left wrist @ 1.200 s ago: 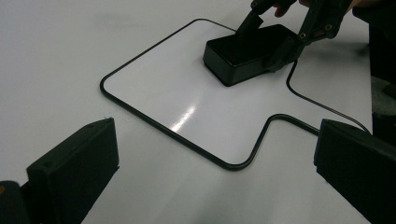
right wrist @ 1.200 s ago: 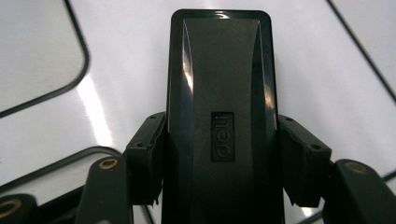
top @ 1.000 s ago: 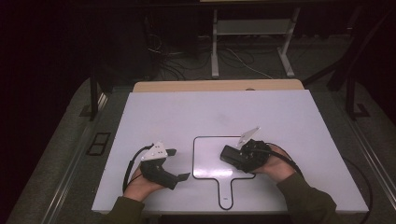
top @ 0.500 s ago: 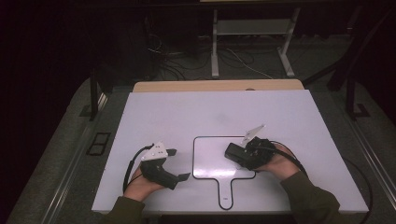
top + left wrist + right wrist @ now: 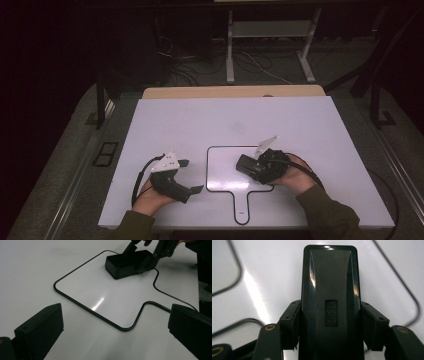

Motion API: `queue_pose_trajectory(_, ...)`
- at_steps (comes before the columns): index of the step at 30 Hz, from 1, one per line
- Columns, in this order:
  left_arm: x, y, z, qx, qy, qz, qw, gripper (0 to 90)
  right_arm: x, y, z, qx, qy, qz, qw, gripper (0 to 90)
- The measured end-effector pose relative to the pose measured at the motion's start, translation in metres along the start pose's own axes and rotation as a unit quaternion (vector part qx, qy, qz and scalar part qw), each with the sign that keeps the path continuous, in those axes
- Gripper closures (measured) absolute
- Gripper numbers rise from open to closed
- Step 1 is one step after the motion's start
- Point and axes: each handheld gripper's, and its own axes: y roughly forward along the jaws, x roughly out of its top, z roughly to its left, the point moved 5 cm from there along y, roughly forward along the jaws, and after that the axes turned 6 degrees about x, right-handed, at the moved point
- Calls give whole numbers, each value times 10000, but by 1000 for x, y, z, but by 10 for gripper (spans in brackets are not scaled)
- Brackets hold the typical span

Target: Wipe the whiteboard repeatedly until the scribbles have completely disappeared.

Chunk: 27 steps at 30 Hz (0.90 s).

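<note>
Count on the table: one black block (image 5: 248, 164) at about 5 o'clock of the white board (image 5: 200, 120), one black paddle-shaped outline (image 5: 215, 170) at 6 o'clock, two handheld grippers — left gripper (image 5: 191, 176) at 7 o'clock, right gripper (image 5: 253, 168) at 5 o'clock.

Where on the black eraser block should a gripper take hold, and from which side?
Across its two long flat sides, near one end, coming in along its length. The black eraser block is long and narrow with parallel sides that fit between the jaws; the right gripper holds it this way inside the paddle-shaped outline.
</note>
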Motion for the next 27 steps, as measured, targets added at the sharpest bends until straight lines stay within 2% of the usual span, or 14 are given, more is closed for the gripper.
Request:
queue_pose_trajectory(4,0,1,0,-3,-4,-17,10000,0,-3,-2,-13,-219,141,-26,9997,389)
queue_pose_trajectory(7,0,1,0,-4,-8,-21,10000,0,-4,-3,-16,-230,221,-21,9995,389)
queue_pose_trajectory(9,0,0,0,-6,-4,-2,10000,0,-4,-3,-12,-180,136,15,9997,388)
queue_pose_trajectory(13,0,0,0,-3,-5,-2,10000,0,-2,-1,7,85,12,34,10000,389)
queue_pose_trajectory(15,0,0,0,-1,-7,-14,10000,0,-1,0,13,114,-108,63,9999,388)
queue_pose_trajectory(16,0,0,0,-3,-4,-14,10000,0,0,1,19,221,-116,57,9997,389)
queue_pose_trajectory(17,0,0,0,-3,-1,-8,10000,0,0,1,20,193,-189,80,9996,388)
queue_pose_trajectory(19,0,0,0,-8,-3,0,10000,0,0,1,23,268,-170,58,9995,389)
queue_pose_trajectory(21,0,0,0,-8,-8,-20,10000,0,0,1,17,154,-165,49,9997,389)
queue_pose_trajectory(27,0,1,0,-6,5,-9,10000,0,-5,-3,-9,-130,162,-32,9998,389)
